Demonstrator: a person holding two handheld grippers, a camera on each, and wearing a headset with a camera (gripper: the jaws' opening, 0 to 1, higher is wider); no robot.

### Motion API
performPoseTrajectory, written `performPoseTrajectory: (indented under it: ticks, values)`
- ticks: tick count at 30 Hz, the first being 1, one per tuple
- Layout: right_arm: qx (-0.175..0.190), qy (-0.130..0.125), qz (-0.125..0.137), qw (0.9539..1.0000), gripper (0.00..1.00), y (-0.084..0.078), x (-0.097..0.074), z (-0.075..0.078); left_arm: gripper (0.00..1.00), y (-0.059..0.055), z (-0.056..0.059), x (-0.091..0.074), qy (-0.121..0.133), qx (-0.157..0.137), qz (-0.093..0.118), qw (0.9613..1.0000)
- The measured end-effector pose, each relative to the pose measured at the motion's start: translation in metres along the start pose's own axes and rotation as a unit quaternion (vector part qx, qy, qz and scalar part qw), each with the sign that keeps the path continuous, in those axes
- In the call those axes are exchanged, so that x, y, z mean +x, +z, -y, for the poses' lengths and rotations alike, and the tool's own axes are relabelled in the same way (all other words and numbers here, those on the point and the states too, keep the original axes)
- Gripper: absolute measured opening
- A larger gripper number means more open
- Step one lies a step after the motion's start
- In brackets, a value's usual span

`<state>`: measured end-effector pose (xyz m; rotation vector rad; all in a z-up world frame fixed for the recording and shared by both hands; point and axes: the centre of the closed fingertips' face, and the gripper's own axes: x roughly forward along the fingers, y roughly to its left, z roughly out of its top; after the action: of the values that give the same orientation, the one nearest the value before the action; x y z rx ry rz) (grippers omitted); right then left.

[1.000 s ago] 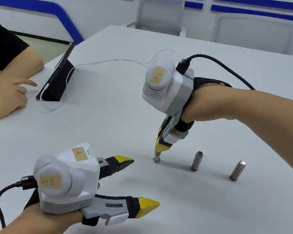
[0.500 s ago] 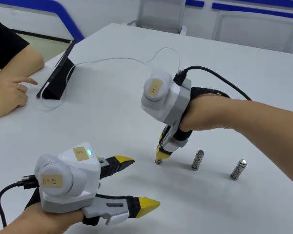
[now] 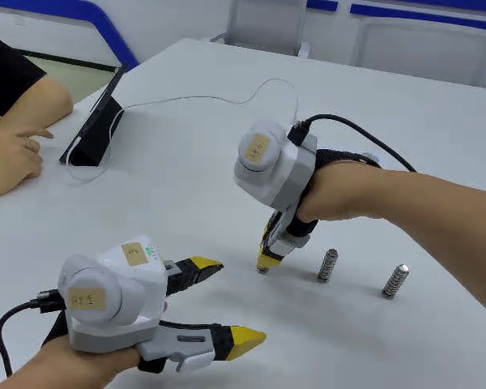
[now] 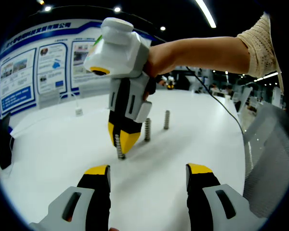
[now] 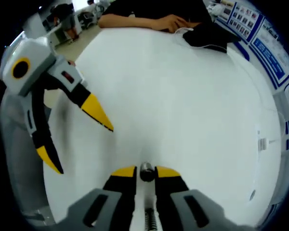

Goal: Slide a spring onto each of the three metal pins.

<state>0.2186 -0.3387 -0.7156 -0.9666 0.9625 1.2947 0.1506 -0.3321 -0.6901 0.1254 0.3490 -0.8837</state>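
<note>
Spring (image 4: 118, 145) for the left pin (image 5: 145, 172) is pinched in the closed right tool (image 3: 266, 261), down on the tabletop (image 3: 186, 186). The middle pin (image 3: 328, 265) and right pin (image 3: 394, 281) already carry springs. This looks like the last step: next, loosen the grip and lift clear. The left tool (image 3: 240, 300) waits near, jaws wide, empty.

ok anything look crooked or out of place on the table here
Nothing stands out. The right tongs grip a coiled metal spring upright on the white table. The middle spring-covered metal pin and the end spring-covered metal pin look upright in the left gripper view. The open left tongs sit apart.
</note>
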Motion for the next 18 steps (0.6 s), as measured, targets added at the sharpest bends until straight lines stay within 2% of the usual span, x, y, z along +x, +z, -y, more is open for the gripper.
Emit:
performPoseTrajectory:
  ticks: [10,18]
  values:
    - [0.004,-0.007,0.011,0.9999,0.23,-0.005,-0.006,0.003,0.65,0.001,-0.002,0.000,0.003,0.001,-0.001,1.0000]
    - [0.021,-0.013,0.028,0.9993,0.29,-0.014,-0.012,0.006,0.65,0.005,-0.004,0.001,0.003,0.003,0.000,1.0000]
